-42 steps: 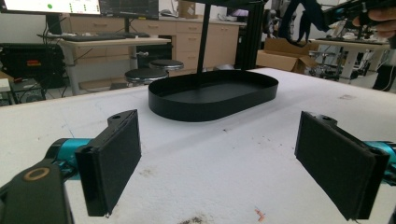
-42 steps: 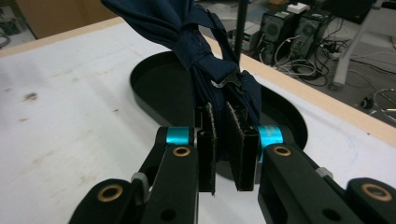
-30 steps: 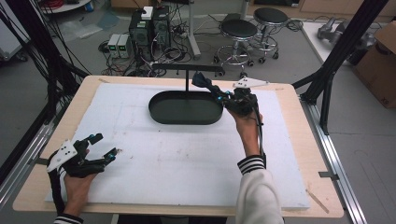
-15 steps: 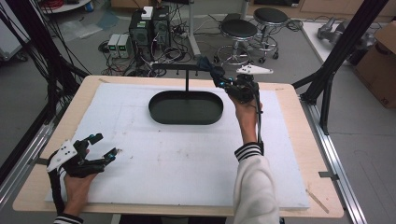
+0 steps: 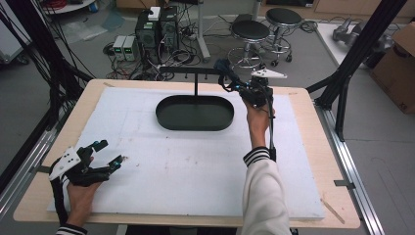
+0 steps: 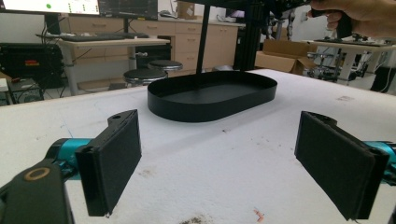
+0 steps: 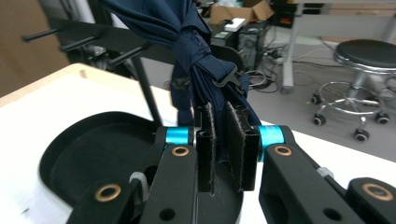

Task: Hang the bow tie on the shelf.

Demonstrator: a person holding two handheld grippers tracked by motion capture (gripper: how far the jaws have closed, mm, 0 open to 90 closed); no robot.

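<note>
Navy cloth bundle, knotted with a small black clip, is pinched between the nearly shut jaws of the right tool, raised beside the stand's crossbar above the black tray. To hang it, lift clear of the bar before lowering. Left tool rests wide open, empty, on the bench, well apart.

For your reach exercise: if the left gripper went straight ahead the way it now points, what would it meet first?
Probably the black tray: it lies ahead of the open left gripper, with bare white table between. Depth is uncertain.
</note>
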